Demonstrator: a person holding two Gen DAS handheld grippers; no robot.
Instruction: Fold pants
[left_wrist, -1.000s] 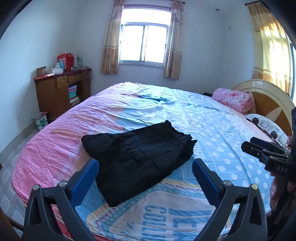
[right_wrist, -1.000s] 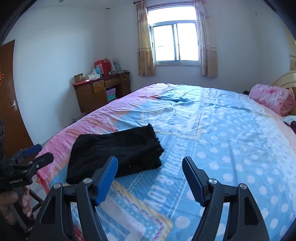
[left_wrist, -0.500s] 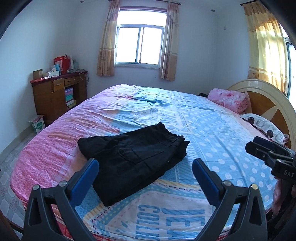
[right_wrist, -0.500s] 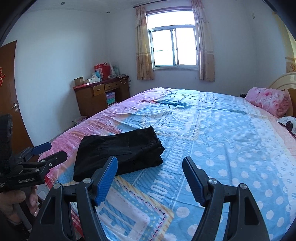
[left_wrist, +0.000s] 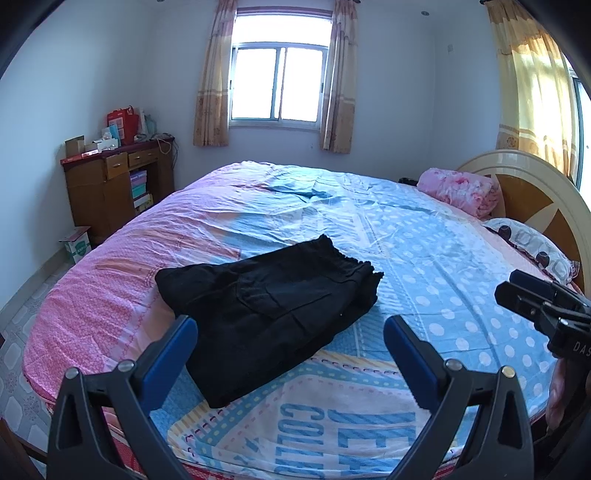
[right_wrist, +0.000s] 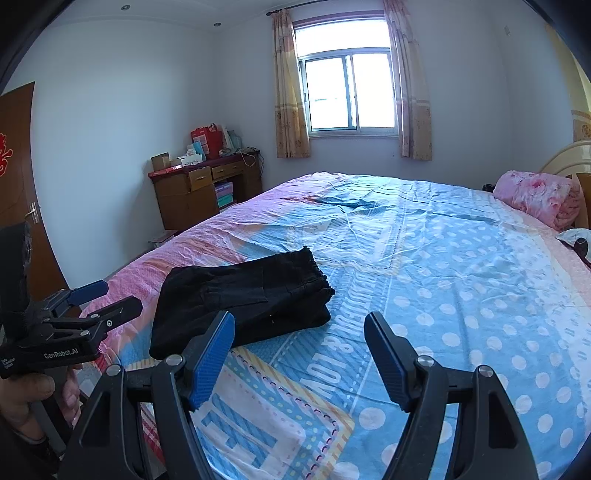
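Left tongs (left_wrist: 290, 338) spread apart, empty, held off bed edge. Black pants (left_wrist: 267, 306) folded in compact bundle on bed (left_wrist: 424, 258), near its near-left edge. Right tongs (right_wrist: 299, 341) spread apart, empty, right of pants.

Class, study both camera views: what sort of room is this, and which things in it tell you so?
Most likely a home bedroom: a large bed with a headboard, a pillow, and a curtained window.
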